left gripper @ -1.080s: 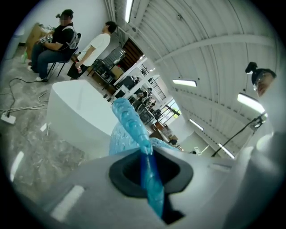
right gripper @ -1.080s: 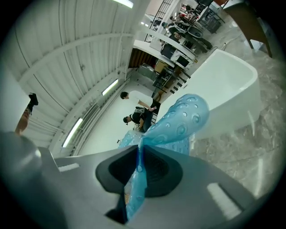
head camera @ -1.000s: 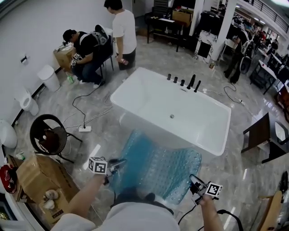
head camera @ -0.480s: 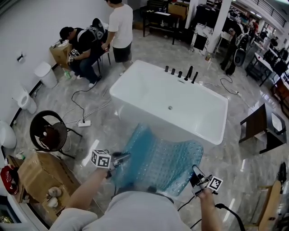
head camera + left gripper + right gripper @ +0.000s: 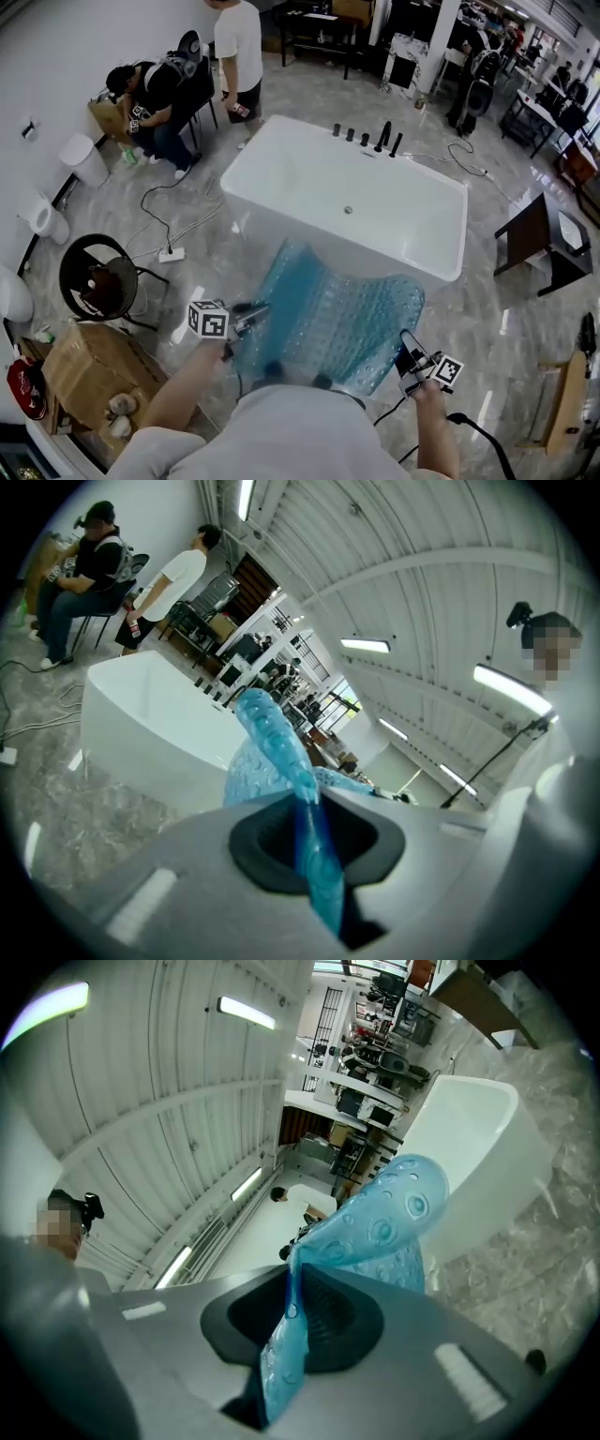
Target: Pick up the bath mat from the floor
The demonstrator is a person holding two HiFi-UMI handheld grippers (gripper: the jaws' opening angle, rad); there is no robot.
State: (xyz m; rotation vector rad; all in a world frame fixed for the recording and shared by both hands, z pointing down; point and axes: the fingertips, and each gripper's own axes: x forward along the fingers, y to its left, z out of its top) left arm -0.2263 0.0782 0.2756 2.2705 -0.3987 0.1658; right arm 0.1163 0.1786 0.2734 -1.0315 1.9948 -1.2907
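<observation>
A translucent blue bath mat (image 5: 333, 319) with round suction bumps hangs spread in front of me, lifted off the floor, between both grippers. My left gripper (image 5: 253, 314) is shut on its left edge, and the pinched edge (image 5: 314, 855) runs through the jaws in the left gripper view. My right gripper (image 5: 410, 361) is shut on the mat's right corner; the clamped blue edge (image 5: 286, 1354) shows in the right gripper view. The mat's far end curls up toward the white bathtub (image 5: 281, 164).
The bathtub has black taps (image 5: 380, 141) on its far rim. A black chair (image 5: 98, 281) and a cardboard box (image 5: 89, 370) stand at my left. A power strip with cables (image 5: 172, 254) lies on the marble floor. Two people (image 5: 187, 66) are at the back left, a dark table (image 5: 534, 239) at the right.
Both grippers have risen a little with the mat, which now hangs higher and more spread. The head view has shifted, so the tub sits higher in the picture.
</observation>
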